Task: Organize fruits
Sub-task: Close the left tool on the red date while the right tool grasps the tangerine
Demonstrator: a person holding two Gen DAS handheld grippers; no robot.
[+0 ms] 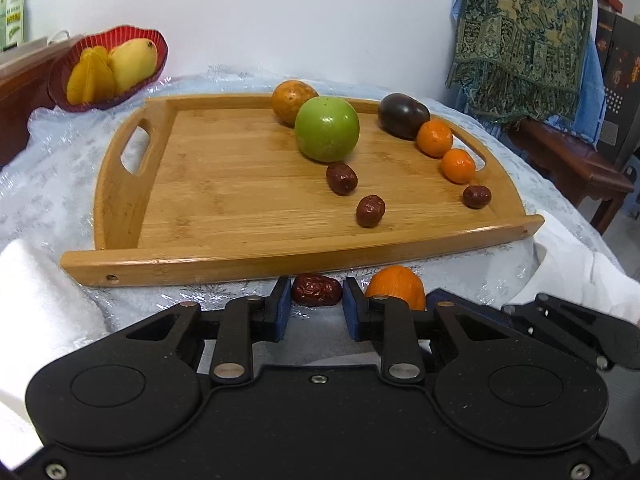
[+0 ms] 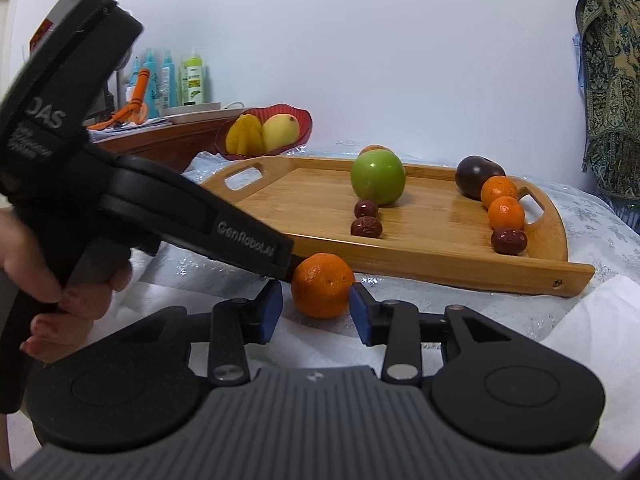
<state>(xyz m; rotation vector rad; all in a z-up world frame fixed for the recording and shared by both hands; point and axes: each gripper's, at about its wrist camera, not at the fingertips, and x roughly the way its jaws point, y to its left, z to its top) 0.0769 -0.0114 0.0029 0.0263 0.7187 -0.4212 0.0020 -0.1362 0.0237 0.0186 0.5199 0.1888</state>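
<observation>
Left tool (image 1: pixel 316 298) around a red date (image 1: pixel 316 289), hidden in right view.

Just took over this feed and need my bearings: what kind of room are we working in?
Probably a lived-in home room, not a lab: a cloth-covered table with a wooden tray, a red fruit bowl, toiletry bottles on a side cabinet, and a patterned shawl draped over furniture.

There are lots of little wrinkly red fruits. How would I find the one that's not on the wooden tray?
Find the wooden tray on the white tablecloth. Just in front of its near edge, on the cloth, a red date lies between the left gripper's blue pads, beside a tangerine. The other dates sit on the tray; this one doesn't.
</observation>
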